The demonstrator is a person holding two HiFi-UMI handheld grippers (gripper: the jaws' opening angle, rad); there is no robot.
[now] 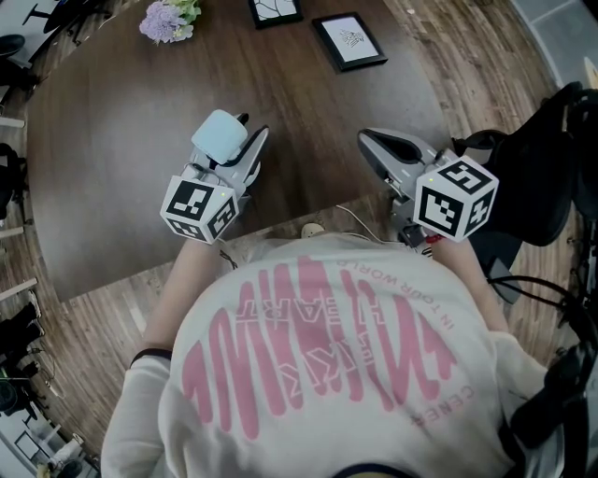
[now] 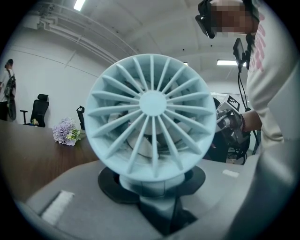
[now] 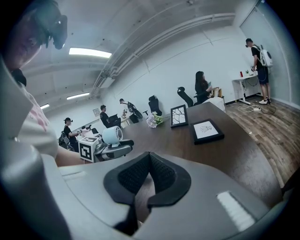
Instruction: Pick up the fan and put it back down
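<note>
Fan (image 2: 151,126), one, apparently in left claw (image 1: 250,140)

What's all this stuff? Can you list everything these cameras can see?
fan: one, pale blue, gripped above the table
table: one, dark brown, under both grippers
frames: two, black, far side of the table
flowers: one bunch, purple, far table edge
floor: one, brown wood, around the table
people: several, dark clothes, far across the room
shirt: one, white with pink print, on the person
left gripper: one, grey, shut on the fan
right gripper: one, grey, shut and empty
</note>
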